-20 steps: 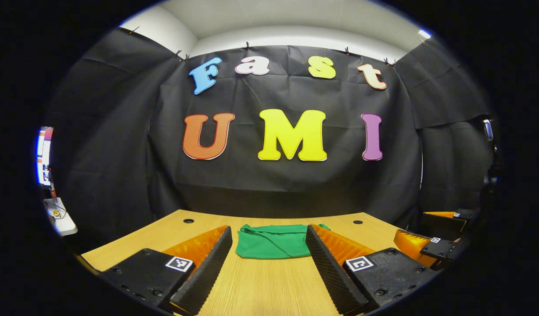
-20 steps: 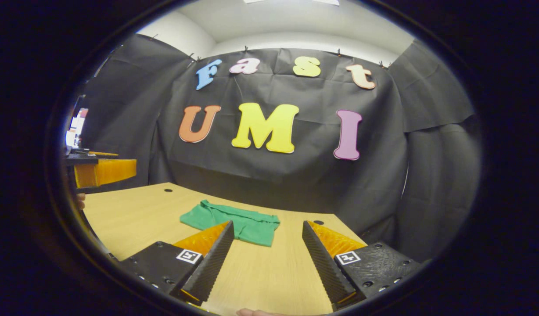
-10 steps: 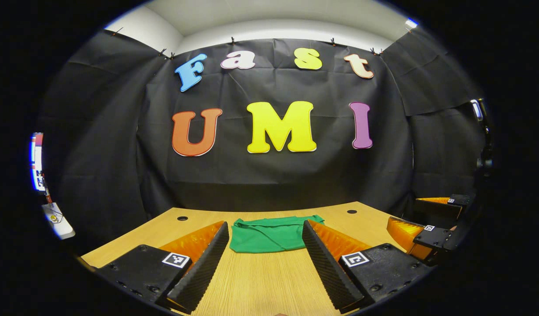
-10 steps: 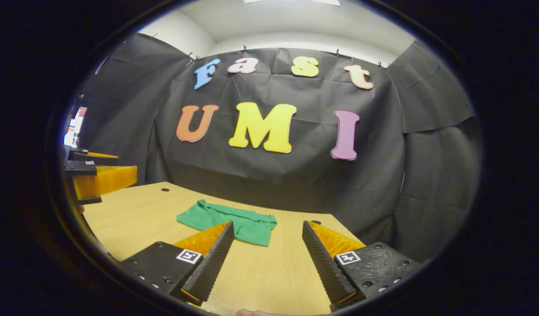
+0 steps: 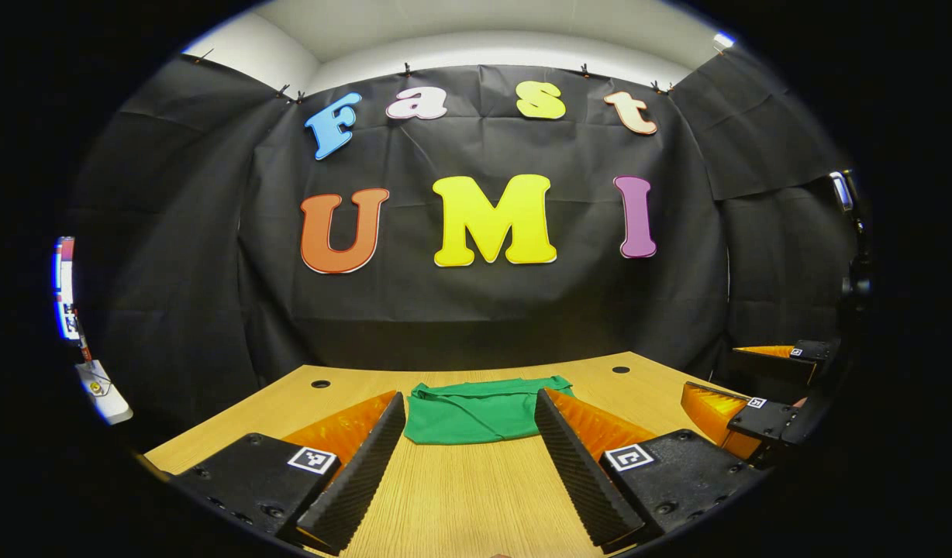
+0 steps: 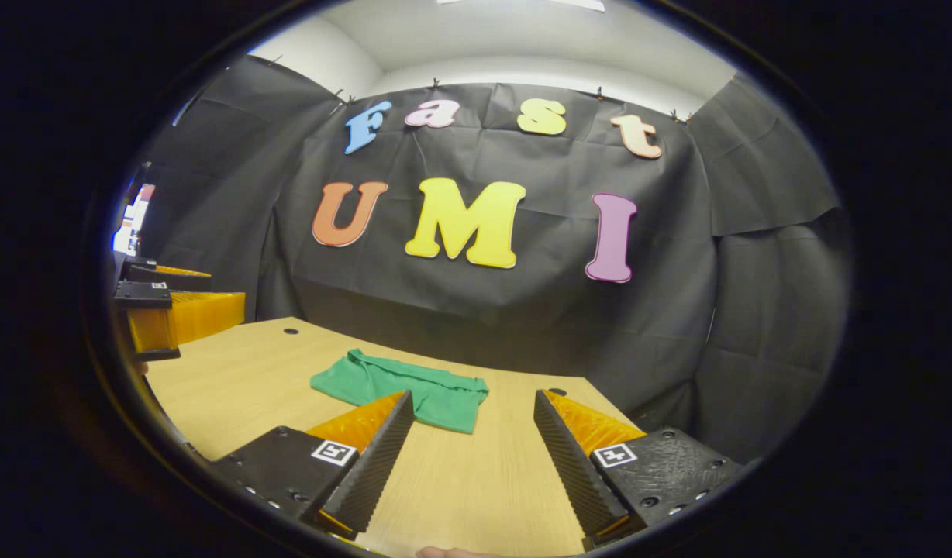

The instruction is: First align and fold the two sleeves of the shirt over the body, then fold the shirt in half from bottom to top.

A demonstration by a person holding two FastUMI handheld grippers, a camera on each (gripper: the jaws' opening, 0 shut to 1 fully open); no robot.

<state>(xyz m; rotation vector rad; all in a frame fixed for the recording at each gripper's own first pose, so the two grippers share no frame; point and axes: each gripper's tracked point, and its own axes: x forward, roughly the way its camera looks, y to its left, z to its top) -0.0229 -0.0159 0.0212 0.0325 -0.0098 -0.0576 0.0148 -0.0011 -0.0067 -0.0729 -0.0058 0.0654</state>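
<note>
The green shirt lies folded up small on the worktop. Both the left tongs and the right tongs are wide apart above the worktop, holding nothing.

The bench has a pale wood-grain top with fine straight lines along it and a smooth, faintly satin finish; a small round dark hole is cut near its far corner. The shirt is soft matt cloth, lying in shallow creases and folded edges. The left gripper has fingers whose inner faces are finely ribbed and matt, while the outer sides look like translucent ridged plastic. Their base blocks are dull, slightly grainy plastic, each with a small printed square marker. The right gripper looks the same. The booth wall is thin matt cloth, creased and wrinkled.
</note>
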